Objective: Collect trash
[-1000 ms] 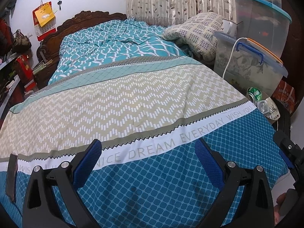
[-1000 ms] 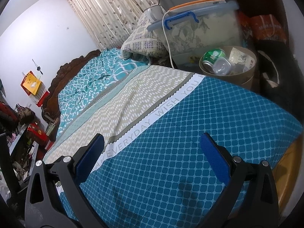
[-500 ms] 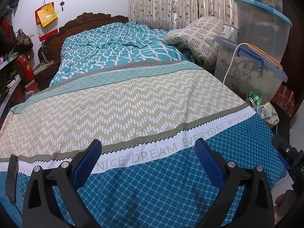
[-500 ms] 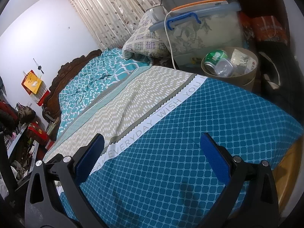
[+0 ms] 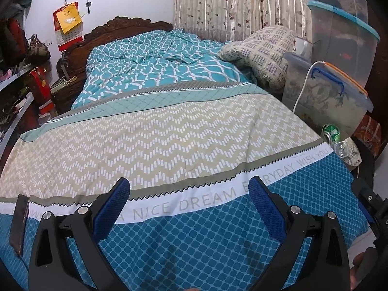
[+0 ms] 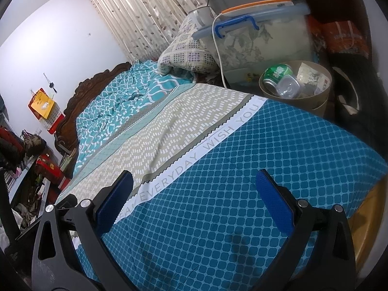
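A round tan bin (image 6: pixel 320 98) stands beside the bed at its far right corner. Inside lie a green can (image 6: pixel 277 73), a clear plastic cup (image 6: pixel 288 87) and a crumpled wrapper (image 6: pixel 311 75). The left wrist view shows the same green can (image 5: pixel 331 132) and clear cup (image 5: pixel 343 148) past the bed's right edge. My left gripper (image 5: pixel 189 205) hovers open over the blue foot of the bedspread (image 5: pixel 194 230), nothing between its fingers. My right gripper (image 6: pixel 194 197) is open too, empty, above the same blue cloth (image 6: pixel 218 194), well short of the bin.
Clear storage boxes (image 5: pixel 339 97) with a white cable stand against the bed's right side, a folded quilt (image 5: pixel 262 51) beside them. A dark phone (image 5: pixel 19 223) lies on the bedspread's left edge. Cluttered shelves (image 5: pixel 17 80) line the left wall. A thumb (image 5: pixel 359 264) shows at lower right.
Both grippers have drifted slightly, so the bed and bin sit a little lower and nearer in view. Both stay open and empty.
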Available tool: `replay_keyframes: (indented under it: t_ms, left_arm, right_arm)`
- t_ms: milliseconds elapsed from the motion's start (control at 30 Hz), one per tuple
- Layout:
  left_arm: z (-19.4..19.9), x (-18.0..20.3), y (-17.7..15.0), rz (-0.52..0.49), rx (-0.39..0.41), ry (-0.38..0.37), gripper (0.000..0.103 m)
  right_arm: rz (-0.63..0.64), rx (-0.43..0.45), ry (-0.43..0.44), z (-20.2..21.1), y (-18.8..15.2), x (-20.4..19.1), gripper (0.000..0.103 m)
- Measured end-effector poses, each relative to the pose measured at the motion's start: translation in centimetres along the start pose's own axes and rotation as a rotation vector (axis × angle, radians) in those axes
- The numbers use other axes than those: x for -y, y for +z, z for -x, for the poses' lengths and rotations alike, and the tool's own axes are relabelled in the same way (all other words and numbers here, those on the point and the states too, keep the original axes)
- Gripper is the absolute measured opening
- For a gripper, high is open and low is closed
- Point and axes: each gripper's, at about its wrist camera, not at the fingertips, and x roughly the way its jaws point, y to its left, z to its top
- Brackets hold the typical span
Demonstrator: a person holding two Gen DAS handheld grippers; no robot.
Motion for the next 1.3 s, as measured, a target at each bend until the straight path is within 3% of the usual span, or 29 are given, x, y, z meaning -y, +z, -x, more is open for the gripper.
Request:
replay_keyframes:
  t_ms: [300, 767, 1300]
  left_arm:
    - [0.42, 0.12, 0.09, -0.007, 0.017, 0.011, 0.094]
    - [0.73, 0.13, 0.15, -0.003, 0.035, 0.102, 0.094]
    - [0.93, 0.14, 0.08, -0.025, 0.045, 0.092, 0.094]
  right_arm:
    - [-0.009, -0.001, 0.001, -0.28, -0.15, 0.21, 0.1]
    - [-0.014, -0.008, 0.002, -0.37, -0.19, 0.45, 0.1]
    - [0.009, 0.012, 0.006, 0.43, -0.26, -0.21, 0.1]
